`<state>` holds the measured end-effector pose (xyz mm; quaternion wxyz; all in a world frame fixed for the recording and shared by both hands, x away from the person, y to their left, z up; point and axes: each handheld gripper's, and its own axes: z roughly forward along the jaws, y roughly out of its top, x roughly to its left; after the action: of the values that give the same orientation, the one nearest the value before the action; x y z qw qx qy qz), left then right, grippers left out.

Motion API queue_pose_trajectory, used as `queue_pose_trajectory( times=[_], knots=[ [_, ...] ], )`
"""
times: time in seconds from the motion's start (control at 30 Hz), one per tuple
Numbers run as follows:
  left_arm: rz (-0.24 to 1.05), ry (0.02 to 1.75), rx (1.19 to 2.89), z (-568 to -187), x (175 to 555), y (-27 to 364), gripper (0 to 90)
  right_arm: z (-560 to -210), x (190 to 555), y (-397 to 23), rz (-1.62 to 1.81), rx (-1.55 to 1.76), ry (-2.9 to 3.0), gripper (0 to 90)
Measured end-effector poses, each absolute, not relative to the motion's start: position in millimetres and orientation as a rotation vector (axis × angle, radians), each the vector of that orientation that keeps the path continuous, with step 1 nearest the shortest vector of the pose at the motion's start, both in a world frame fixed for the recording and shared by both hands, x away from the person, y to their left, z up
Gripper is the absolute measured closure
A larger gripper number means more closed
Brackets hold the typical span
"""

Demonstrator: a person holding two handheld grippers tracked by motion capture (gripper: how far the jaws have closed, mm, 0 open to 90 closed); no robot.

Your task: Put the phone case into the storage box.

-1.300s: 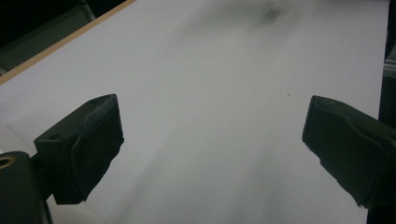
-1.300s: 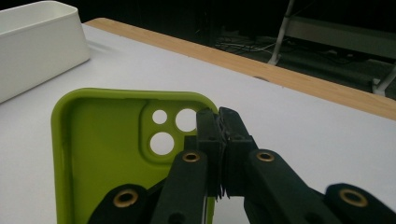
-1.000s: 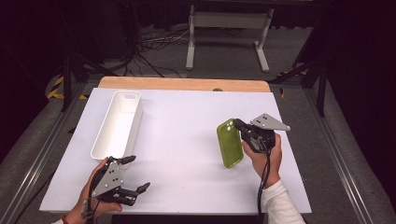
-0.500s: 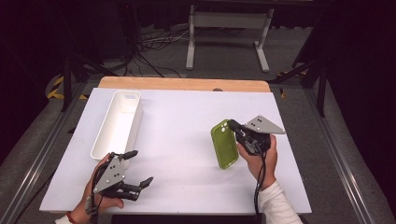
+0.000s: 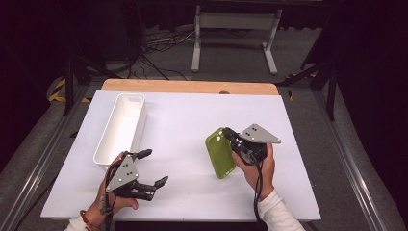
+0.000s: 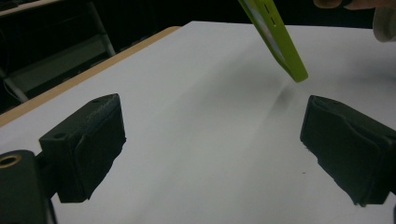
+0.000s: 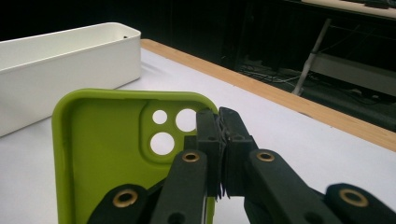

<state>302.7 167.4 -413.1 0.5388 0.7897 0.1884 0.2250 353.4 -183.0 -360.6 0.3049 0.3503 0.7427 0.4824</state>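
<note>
green phone case point(image 5: 220, 153) in right hand-held gripper point(image 5: 230, 136)

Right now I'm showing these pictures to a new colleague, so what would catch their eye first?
The bright green phone case, right of the table's middle, pinched at its edge by the right hand-held gripper and lifted at a tilt. Next, the long white tray at the left, and the left hand-held gripper near the front edge, jaws wide apart with nothing between them.
</note>
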Motion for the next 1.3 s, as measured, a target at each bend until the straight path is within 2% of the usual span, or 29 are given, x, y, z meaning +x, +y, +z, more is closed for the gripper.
queue_pose_trajectory(
  times=[0.87, 1.07, 1.3],
  knots=[
    [0.42, 0.428, 1.809, -397, 319, 126, 11.3, -368, 343, -154, 1.276, 0.844, 1.993, 88.5],
    [0.369, 0.445, 1.771, -393, 321, 115, 15.4, -368, 341, -151, 1.271, 0.831, 1.98, 88.5],
    [0.367, 0.512, 1.763, -393, 327, 99, 21.0, -368, 338, -148, 1.273, 0.816, 1.965, 88.5]
  ],
)
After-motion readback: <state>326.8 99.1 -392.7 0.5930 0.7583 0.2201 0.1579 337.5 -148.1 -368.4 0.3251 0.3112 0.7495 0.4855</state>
